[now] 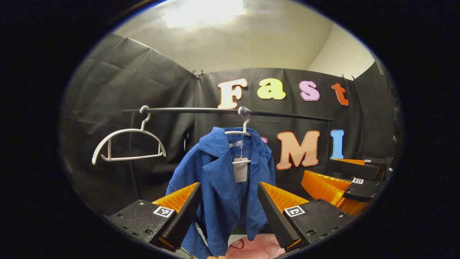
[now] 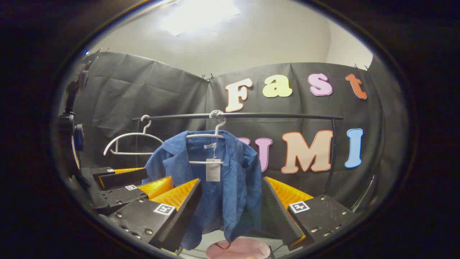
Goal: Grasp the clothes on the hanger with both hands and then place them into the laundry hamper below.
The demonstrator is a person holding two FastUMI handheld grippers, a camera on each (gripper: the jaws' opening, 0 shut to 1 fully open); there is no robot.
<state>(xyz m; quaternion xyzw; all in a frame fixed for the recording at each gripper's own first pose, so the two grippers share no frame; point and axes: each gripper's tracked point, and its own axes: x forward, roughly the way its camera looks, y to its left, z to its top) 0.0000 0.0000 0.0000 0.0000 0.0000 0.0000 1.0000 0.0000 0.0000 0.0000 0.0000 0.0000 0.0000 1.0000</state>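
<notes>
Black cloth walls close the booth behind a dark rail (image 1: 230, 111), where a blue jacket (image 1: 222, 180) hangs on a white hanger (image 1: 241, 133); an empty hanger (image 1: 127, 144) hangs further along. Below, a pink hamper (image 2: 239, 249) waits. Both the left gripper (image 1: 228, 212) and the right gripper (image 2: 230, 212) hover short of the cloth, jaws released and spread. The approach appears under way: each must close on a shoulder, then lift the jacket clear of the hanger. Open room lies beneath; the rail bounds movement above.

Jacket (image 1: 222, 180): blue, ribbed, tagged, hanging open on white hanger (image 1: 240, 132) from the rail (image 1: 287, 115). Hamper (image 1: 257, 248): pink, directly below the jacket.
</notes>
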